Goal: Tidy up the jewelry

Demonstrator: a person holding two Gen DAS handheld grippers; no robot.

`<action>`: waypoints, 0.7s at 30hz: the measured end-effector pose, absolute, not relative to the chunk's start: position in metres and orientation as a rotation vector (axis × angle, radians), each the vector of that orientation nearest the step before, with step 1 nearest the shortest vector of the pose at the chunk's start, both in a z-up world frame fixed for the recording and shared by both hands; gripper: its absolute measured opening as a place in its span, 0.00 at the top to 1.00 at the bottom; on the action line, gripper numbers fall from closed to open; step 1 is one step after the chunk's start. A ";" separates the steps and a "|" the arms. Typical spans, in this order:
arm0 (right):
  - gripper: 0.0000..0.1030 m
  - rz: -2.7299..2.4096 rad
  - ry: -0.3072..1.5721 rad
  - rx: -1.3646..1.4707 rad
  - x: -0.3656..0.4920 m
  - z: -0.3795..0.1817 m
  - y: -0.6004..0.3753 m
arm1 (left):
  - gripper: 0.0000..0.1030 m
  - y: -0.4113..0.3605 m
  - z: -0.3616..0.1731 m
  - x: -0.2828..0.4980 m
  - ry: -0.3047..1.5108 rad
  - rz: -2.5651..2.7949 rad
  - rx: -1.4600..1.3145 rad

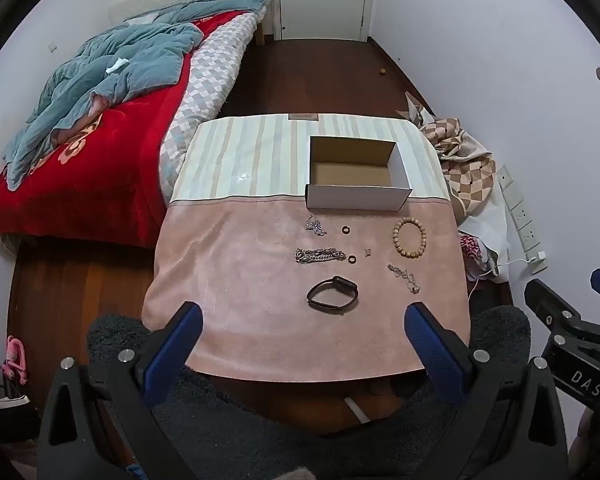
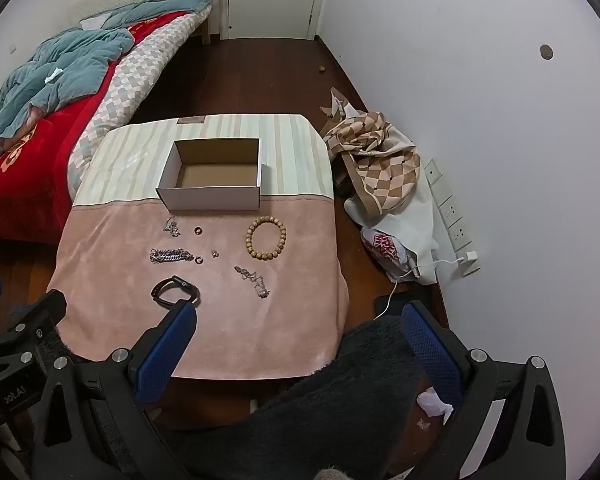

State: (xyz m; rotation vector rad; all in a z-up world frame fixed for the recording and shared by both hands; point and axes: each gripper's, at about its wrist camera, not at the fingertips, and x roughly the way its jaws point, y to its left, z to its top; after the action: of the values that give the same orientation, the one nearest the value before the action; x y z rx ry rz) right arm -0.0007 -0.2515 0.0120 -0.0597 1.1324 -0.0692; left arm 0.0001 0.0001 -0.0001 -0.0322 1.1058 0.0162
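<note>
both tongs, left (image 1: 303, 322) and right (image 2: 298, 322), hang wide open and empty before the worktop (image 1: 236, 320); a wooden bead bracelet (image 2: 266, 243), chains, rings and a black wristband (image 1: 332, 294) lie just in front of an open cardboard box (image 1: 356, 196).

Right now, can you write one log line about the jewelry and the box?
phase: start | left gripper: open | right gripper: open | box: empty | bead bracelet, watch band: on table, outside box
</note>
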 end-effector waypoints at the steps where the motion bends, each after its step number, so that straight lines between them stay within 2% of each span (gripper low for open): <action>1: 0.00 -0.066 1.133 -0.056 -0.001 0.012 -0.251 | 0.00 0.000 0.000 0.000 1.106 0.018 -0.031; 21: 0.00 -0.062 1.133 -0.058 0.002 0.011 -0.247 | 0.00 0.005 0.001 0.000 1.108 0.034 -0.020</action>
State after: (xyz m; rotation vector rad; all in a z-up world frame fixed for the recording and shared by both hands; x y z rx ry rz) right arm 0.0019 -0.2474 0.0114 -0.0581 1.1326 -0.0616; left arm 0.0000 0.0049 0.0008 -0.0200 1.1075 0.0343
